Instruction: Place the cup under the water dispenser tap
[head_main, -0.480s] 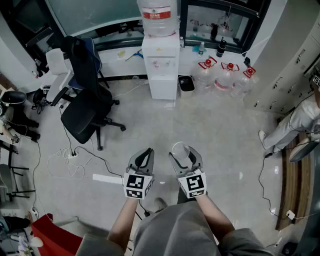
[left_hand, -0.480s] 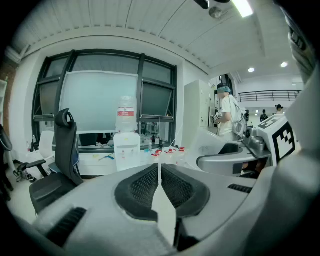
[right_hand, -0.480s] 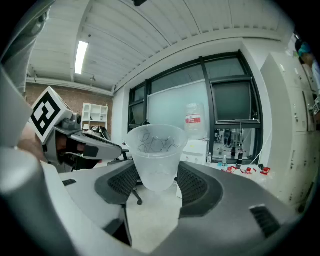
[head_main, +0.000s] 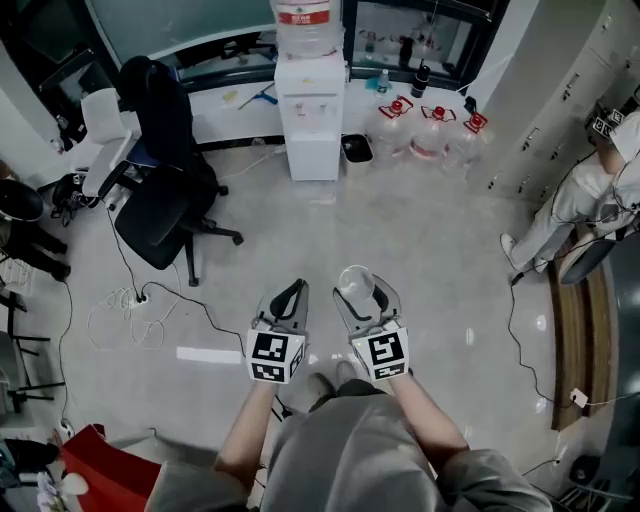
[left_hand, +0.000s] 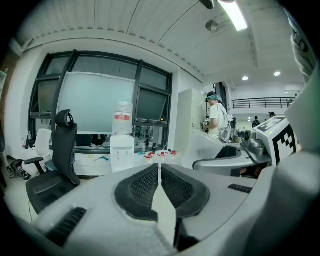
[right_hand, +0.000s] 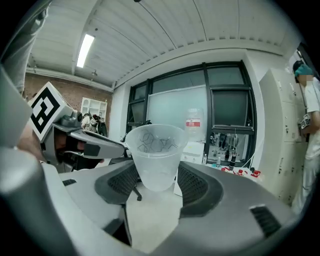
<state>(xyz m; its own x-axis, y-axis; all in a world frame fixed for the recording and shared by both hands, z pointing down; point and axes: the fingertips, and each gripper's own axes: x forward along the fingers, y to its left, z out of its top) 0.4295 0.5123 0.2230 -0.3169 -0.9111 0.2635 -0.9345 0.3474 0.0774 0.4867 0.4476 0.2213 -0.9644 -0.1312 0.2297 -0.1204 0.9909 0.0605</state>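
Note:
A clear plastic cup (right_hand: 156, 155) stands upright between the jaws of my right gripper (right_hand: 157, 182), which is shut on its lower part; the same cup (head_main: 357, 285) shows in the head view at the tip of my right gripper (head_main: 362, 300). My left gripper (head_main: 288, 300) is beside it, shut with nothing in it, its pads (left_hand: 145, 184) touching. The white water dispenser (head_main: 309, 115) with a bottle on top stands far ahead against the wall. In the right gripper view the dispenser (right_hand: 192, 150) sits just behind the cup, and in the left gripper view the dispenser (left_hand: 122, 152) is small and distant.
A black office chair (head_main: 165, 200) stands left of the path, with cables (head_main: 125, 300) on the floor. Several water jugs (head_main: 430, 130) sit right of the dispenser. A person (head_main: 590, 190) stands at the right by lockers. A white strip (head_main: 208, 354) lies on the floor near my left gripper.
The dispenser, chair and jugs have shifted up and left in the head view. Both grippers hold the same pose side by side, and the cup stays in the right one.

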